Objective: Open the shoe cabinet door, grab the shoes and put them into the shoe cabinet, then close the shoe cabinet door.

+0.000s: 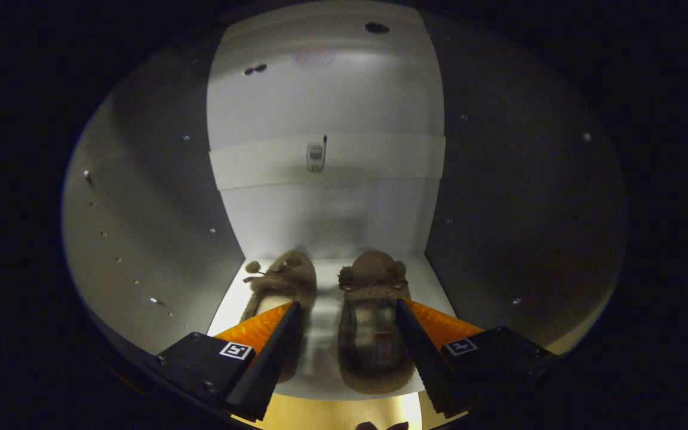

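Fuzzy, plush cloth covers both slippers [344,316]; the shoe cabinet [326,221] has smooth, faintly glossy white panels, with a small shiny metal fitting [316,157] at upper centre.

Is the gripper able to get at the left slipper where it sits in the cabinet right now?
Probably yes. The gripper is open, with the right slipper between its fingers; the left slipper lies beside it, partly behind one finger, with nothing covering it.

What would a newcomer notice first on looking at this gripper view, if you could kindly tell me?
First, a pair of fuzzy brown slippers side by side on the white floor of the shoe cabinet, toes toward its back wall. Next, the gripper, its fingers spread wide: the right slipper lies between them, the left slipper partly behind the left finger. A small metal fitting sits on the back wall's cross strip.
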Demonstrator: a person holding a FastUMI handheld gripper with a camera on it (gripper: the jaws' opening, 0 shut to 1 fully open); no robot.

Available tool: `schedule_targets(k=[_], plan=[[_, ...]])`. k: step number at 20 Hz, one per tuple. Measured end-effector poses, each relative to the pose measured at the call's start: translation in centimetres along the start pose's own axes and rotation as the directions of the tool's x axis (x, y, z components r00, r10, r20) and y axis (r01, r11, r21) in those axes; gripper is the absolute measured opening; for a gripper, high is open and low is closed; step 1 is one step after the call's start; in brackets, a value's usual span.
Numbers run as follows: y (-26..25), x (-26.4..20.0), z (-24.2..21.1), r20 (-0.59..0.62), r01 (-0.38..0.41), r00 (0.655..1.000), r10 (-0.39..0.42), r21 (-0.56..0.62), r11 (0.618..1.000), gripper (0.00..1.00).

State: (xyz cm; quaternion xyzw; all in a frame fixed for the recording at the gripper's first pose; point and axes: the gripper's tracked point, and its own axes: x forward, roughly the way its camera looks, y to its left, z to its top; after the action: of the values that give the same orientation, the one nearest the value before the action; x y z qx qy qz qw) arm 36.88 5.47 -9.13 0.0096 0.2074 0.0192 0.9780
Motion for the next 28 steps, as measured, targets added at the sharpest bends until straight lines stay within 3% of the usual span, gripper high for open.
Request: schedule_targets(k=[7, 11, 19, 28], plan=[[2.0, -10.9, 3.0, 0.236, -0.008, 0.972, 0.015, -0.027, 1.0, 1.0], [2.3, -18.8, 1.9, 0.34, 0.015, 0.941, 0.003, -0.051, 0.999, 0.99], [0.8, -33.1, -2.4, 0.418, 0.001, 0.908, 0.024, -0.06, 0.998, 0.98], [-4.0, -44.8, -7.2, 0.374, -0.13, 0.916, 0.141, -0.054, 0.99, 0.98]])
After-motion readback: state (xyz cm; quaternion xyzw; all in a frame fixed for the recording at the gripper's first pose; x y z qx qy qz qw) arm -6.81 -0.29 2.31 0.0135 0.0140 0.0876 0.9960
